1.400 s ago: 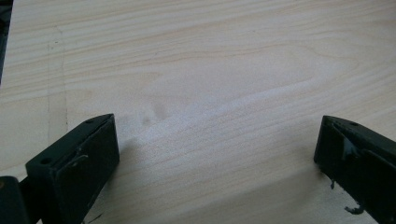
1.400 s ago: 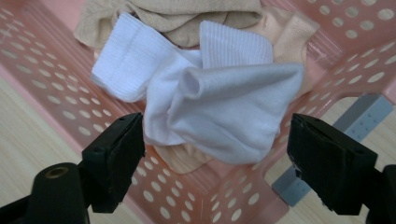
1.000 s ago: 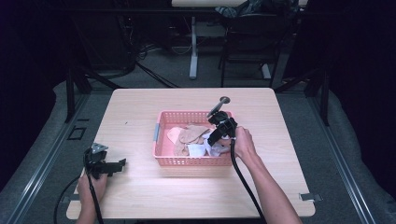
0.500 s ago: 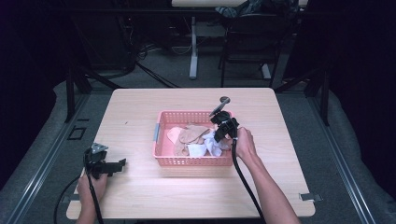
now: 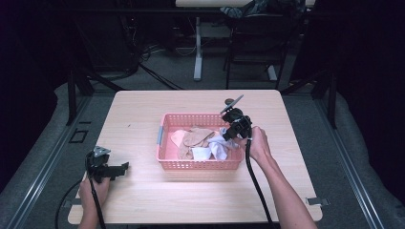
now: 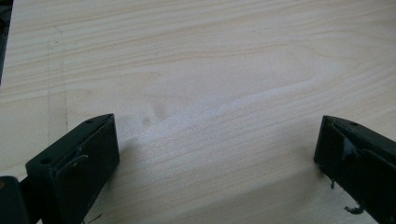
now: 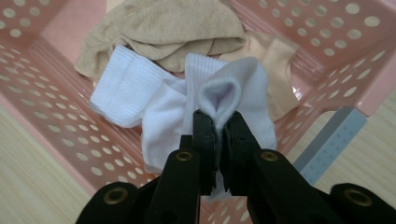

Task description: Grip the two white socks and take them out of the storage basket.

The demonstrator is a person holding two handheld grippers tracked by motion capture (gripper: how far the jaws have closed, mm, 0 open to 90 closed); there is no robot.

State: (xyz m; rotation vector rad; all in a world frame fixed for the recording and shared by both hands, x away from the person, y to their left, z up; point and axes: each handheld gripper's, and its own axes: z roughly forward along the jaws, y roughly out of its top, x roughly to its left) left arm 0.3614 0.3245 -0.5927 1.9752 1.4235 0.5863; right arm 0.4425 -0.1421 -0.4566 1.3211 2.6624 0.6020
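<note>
A pink perforated basket (image 5: 200, 165) stands mid-table and holds a heap of socks. Beige socks (image 5: 198, 137) lie at its middle and a white sock (image 5: 220, 149) lies toward the right. My right gripper (image 5: 225, 138) reaches into the basket from its right side. In the right gripper view, my right gripper (image 7: 218, 122) is shut on a raised fold of the white sock (image 7: 163, 112), with the beige socks (image 7: 173, 28) behind it. My left gripper (image 5: 125, 167) rests on the table (image 5: 143, 200) near the front left, jaws wide apart over bare wood (image 6: 217, 128), holding nothing.
A grey tab (image 7: 327, 140) is fixed to one outer end of the basket (image 7: 56, 107). A pale peach sock (image 7: 275, 56) lies beside the white one. Black cables trail from both grippers toward the front edge. Dark floor and chair legs lie beyond the table.
The right gripper has shut on the white sock and lifted slightly, drawing a fold of it upward. The left gripper has stayed where it was.
</note>
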